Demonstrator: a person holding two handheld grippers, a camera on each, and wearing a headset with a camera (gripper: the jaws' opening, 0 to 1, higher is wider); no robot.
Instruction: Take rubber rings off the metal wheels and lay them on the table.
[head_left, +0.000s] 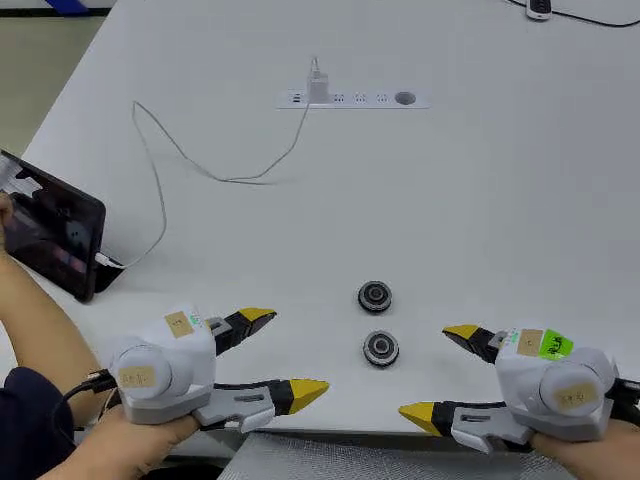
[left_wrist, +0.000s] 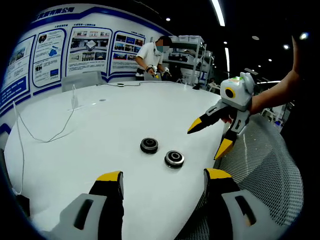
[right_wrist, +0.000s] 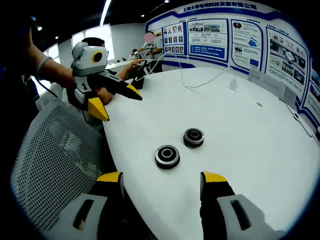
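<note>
Two small metal wheels with dark rubber rings lie flat near the table's front edge: a far wheel (head_left: 374, 296) and a near wheel (head_left: 381, 348). In the left gripper view they are the far wheel (left_wrist: 149, 145) and the near wheel (left_wrist: 174, 158); in the right gripper view the near wheel (right_wrist: 167, 156) and the far wheel (right_wrist: 193, 137). My left gripper (head_left: 290, 356) hovers open to the left of them, yellow tips apart. To their right, my right gripper (head_left: 440, 372) is open too. Nothing sits between either pair of fingers.
A white power strip (head_left: 352, 98) lies at the back of the white table (head_left: 480, 200), with a thin cable (head_left: 160, 190) running to a dark tablet (head_left: 50, 238) at the left edge. A mesh chair (right_wrist: 55, 165) stands at the front edge. People stand at the table's far end (left_wrist: 152, 57).
</note>
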